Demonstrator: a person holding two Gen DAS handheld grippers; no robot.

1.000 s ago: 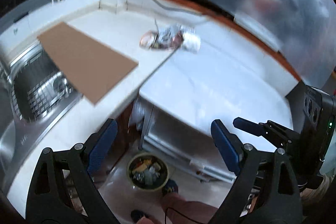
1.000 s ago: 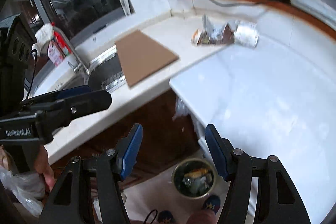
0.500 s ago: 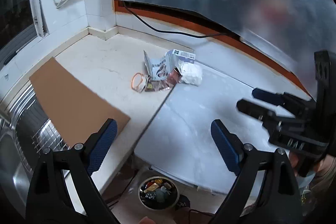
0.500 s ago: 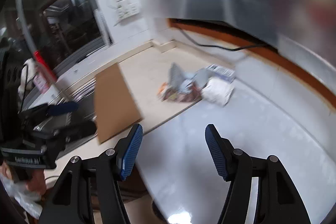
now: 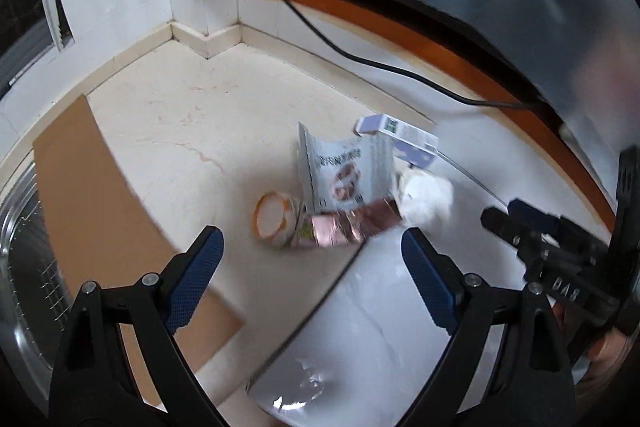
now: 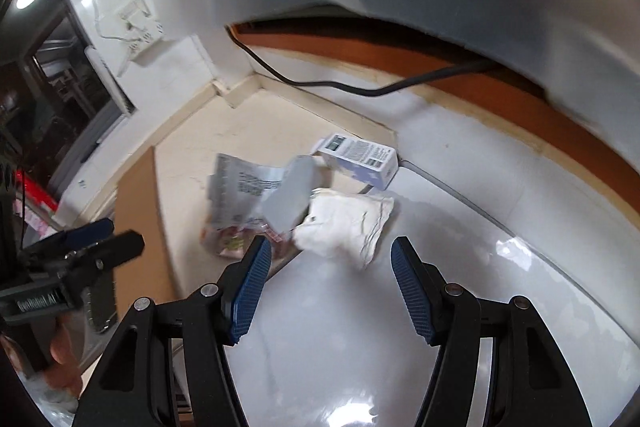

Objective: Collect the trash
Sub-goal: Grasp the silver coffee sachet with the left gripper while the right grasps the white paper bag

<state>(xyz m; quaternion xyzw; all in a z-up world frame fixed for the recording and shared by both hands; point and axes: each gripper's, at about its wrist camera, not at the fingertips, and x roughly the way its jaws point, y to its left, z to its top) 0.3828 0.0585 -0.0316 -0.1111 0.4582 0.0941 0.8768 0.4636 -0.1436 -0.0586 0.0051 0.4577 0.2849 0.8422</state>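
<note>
Orange-rimmed lid [image 5: 273,218] shows left cam only

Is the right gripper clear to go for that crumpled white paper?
Probably yes: the right gripper is open and empty, and the white paper lies just ahead of it on the counter, nothing between.

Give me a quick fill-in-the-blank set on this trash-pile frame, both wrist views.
1. The jaws of the left hand-held gripper and the right hand-held gripper are both ____.
2. The crumpled white tissue lies in front of the ____ carton.
3. The flat brown cardboard sheet lies beside the metal ____.

Missing words: open; purple-and-white; sink
</note>
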